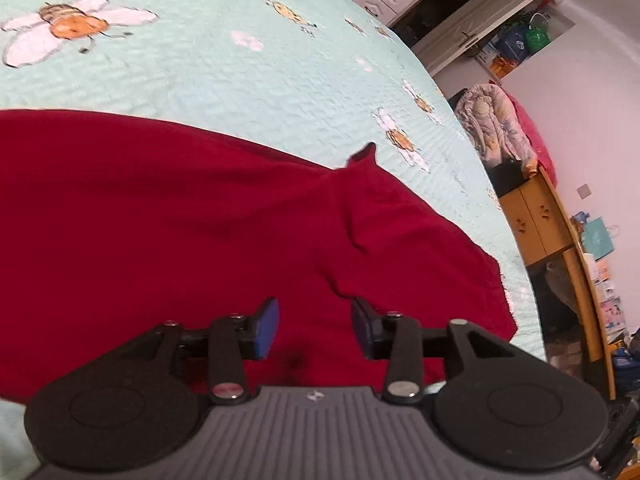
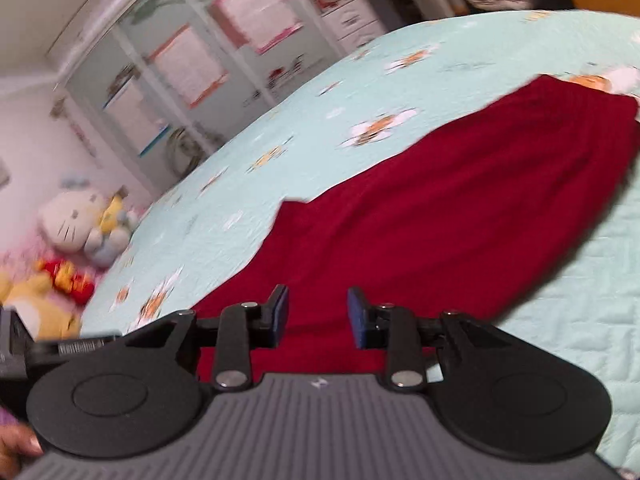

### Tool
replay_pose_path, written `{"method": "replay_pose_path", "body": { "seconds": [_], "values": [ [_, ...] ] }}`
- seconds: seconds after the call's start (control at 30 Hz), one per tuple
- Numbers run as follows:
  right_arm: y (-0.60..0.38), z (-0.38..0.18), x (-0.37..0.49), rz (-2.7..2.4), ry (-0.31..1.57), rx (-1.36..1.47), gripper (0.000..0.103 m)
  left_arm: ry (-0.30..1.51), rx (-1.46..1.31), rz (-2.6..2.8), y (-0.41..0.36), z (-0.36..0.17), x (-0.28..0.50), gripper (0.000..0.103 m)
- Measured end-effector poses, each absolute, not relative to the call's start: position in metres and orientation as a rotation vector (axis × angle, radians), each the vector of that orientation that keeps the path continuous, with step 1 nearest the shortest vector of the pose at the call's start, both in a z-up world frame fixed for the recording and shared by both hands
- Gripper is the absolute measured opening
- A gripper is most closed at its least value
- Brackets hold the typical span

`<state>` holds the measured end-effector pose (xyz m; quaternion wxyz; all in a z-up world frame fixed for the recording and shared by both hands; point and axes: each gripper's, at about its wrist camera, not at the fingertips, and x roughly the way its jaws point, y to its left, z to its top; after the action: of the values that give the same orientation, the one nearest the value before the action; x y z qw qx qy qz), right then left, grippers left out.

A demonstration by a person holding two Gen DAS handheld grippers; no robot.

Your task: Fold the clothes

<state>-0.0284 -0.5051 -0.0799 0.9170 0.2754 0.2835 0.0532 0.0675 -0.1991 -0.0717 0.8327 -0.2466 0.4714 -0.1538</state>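
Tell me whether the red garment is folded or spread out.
Mostly spread: the red garment lies wide across the bedspread, wrinkled, one corner turned up. No neat fold shows.

Deep red garment (image 1: 168, 216); pale mint quilted bedspread (image 1: 224, 76) printed with white daisies and, seemingly, orange bees.

We look down along each hand-held gripper, close over the bed (image 1: 240, 80). Both views share the red garment (image 1: 160, 220); our right view tilts toward shelves (image 2: 168, 60).
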Motion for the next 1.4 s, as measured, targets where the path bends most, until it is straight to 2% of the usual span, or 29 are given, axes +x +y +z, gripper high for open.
{"method": "replay_pose_path", "body": {
  "seconds": [0.07,0.1,0.13,0.2,0.27,0.43,0.5,0.6,0.67,0.8,0.93,1.17,1.27,1.37,1.4],
  "values": [
    [-0.495,-0.096,-0.020,0.082,0.664,0.543,0.033,1.017,-0.525,-0.293,-0.189,-0.077,0.065,0.041],
    [-0.491,-0.104,-0.015,0.064,0.707,0.534,0.033,1.025,-0.545,-0.285,-0.183,-0.082,0.065,0.031],
    [-0.487,-0.108,-0.016,0.056,0.701,0.525,0.033,1.033,-0.565,-0.277,-0.176,-0.086,0.064,0.026],
    [-0.482,-0.100,-0.020,0.049,0.692,0.514,0.033,1.028,-0.572,-0.267,-0.169,-0.081,0.061,0.026],
    [-0.478,-0.088,-0.025,0.054,0.684,0.518,0.034,1.010,-0.570,-0.258,-0.164,-0.073,0.057,0.029],
    [-0.456,-0.070,-0.034,0.162,0.636,0.541,0.034,0.948,-0.618,-0.242,-0.143,-0.066,0.038,0.043],
    [-0.447,-0.076,-0.031,0.211,0.665,0.562,0.034,0.957,-0.619,-0.198,-0.132,-0.074,0.038,0.043],
    [-0.442,-0.103,-0.024,0.188,0.766,0.572,0.033,0.978,-0.687,-0.171,-0.111,-0.088,0.039,0.030],
    [-0.445,-0.103,-0.028,0.191,0.747,0.588,0.034,0.972,-0.735,-0.180,-0.102,-0.087,0.037,0.030],
    [-0.449,-0.087,-0.041,0.207,0.717,0.614,0.034,0.919,-0.769,-0.203,-0.084,-0.072,0.026,0.042],
    [-0.444,-0.075,-0.043,0.272,0.682,0.681,0.034,0.845,-0.866,-0.216,-0.049,-0.068,0.005,0.047],
    [-0.392,-0.075,-0.027,0.390,0.737,0.681,0.034,0.799,-0.948,-0.152,0.010,-0.077,-0.025,0.050],
    [-0.360,-0.077,-0.022,0.448,0.765,0.599,0.034,0.792,-0.926,-0.164,0.020,-0.079,-0.029,0.054],
    [-0.336,-0.090,-0.017,0.431,0.860,0.479,0.034,0.814,-0.931,-0.109,0.032,-0.092,-0.026,0.053],
    [-0.334,-0.093,-0.018,0.418,0.886,0.462,0.033,0.813,-0.960,-0.103,0.037,-0.096,-0.028,0.050]
  ]
}}
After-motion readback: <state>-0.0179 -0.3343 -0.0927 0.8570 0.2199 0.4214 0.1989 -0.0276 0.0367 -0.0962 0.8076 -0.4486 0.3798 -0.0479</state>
